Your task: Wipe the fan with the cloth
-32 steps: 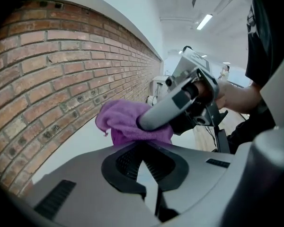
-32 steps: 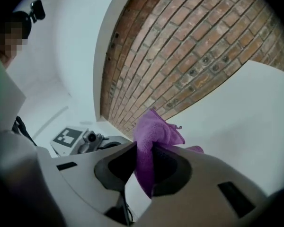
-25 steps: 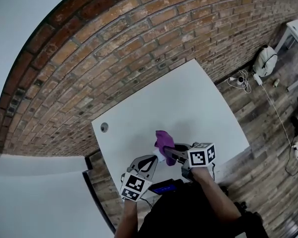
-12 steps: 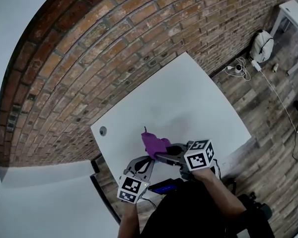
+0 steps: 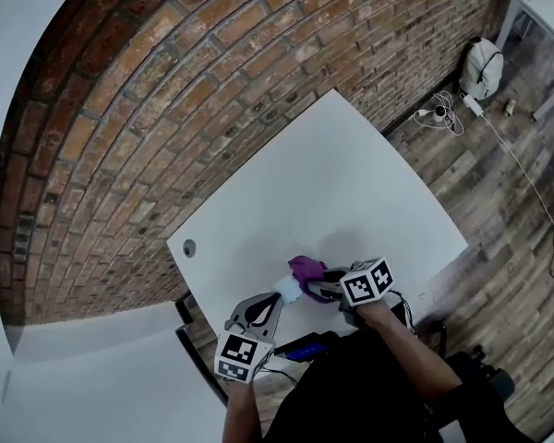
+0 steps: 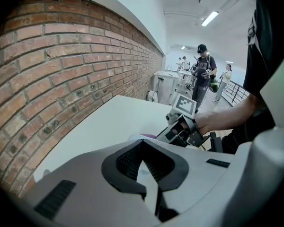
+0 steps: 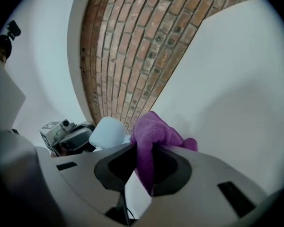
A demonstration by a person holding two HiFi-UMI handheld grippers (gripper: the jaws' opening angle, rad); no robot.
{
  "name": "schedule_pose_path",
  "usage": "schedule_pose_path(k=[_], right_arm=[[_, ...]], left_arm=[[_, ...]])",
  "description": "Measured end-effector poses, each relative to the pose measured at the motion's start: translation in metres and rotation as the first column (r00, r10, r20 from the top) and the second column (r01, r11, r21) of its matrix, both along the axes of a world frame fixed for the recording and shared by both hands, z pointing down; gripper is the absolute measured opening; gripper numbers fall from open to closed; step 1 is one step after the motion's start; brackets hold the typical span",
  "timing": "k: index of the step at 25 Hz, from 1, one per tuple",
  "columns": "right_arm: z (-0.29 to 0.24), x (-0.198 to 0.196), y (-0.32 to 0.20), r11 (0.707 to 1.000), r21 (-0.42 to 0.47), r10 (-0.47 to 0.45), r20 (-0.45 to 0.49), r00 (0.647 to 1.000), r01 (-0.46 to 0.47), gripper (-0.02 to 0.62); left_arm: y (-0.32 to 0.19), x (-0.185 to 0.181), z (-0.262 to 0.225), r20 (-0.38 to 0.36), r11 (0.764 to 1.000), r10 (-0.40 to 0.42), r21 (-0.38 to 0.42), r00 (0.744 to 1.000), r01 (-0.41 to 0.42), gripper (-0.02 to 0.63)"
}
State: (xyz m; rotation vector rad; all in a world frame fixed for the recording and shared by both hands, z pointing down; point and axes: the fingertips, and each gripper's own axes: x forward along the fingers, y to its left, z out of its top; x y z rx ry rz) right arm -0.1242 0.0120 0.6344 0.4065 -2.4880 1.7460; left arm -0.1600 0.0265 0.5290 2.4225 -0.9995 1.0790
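A small pale fan [image 5: 286, 290] sits at the tip of my left gripper [image 5: 273, 301], near the white table's front edge. That gripper's jaws are shut, with a pale part of the fan [image 6: 143, 170] wedged between them. My right gripper [image 5: 317, 286] is shut on a purple cloth [image 5: 305, 269], which rests against the fan's right side. In the right gripper view the cloth [image 7: 151, 129] bunches out of the right gripper [image 7: 142, 149], beside the rounded fan [image 7: 106, 132] and the left gripper [image 7: 68, 136]. The left gripper view shows the right gripper [image 6: 180, 131] close ahead.
The white table [image 5: 351, 192] stands against a brick wall [image 5: 212, 72], with a round cable hole [image 5: 188, 246] at its left. A dark device [image 5: 305, 347] lies at the near edge. Cables [image 5: 439, 116] and a white bag [image 5: 480, 67] lie on the wooden floor. People stand far off [image 6: 203, 74].
The right gripper lifted the purple cloth, then lowered it down against the fan. The left gripper held still with the fan.
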Motion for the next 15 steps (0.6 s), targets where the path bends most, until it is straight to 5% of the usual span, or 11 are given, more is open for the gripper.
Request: schedule_pose_path(k=[4, 7, 15], right_arm=[[-0.045, 0.020, -0.024, 0.991, -0.067, 0.128, 0.198, 0.972, -0.117, 0.075], [-0.085, 0.010, -0.026, 0.989, -0.123, 0.119, 0.379, 0.918, -0.077, 0.075], [-0.055, 0.000, -0.023, 0.964, -0.252, 0.188, 0.416, 0.890, -0.086, 0.075]], left_arm=[[0.000, 0.001, 0.000, 0.004, 1.000, -0.003, 0.001, 1.000, 0.003, 0.006], [0.000, 0.000, 0.000, 0.005, 1.000, -0.012, 0.001, 1.000, 0.012, 0.006], [0.000, 0.001, 0.000, 0.022, 1.000, -0.009, -0.002, 1.000, 0.009, 0.006]])
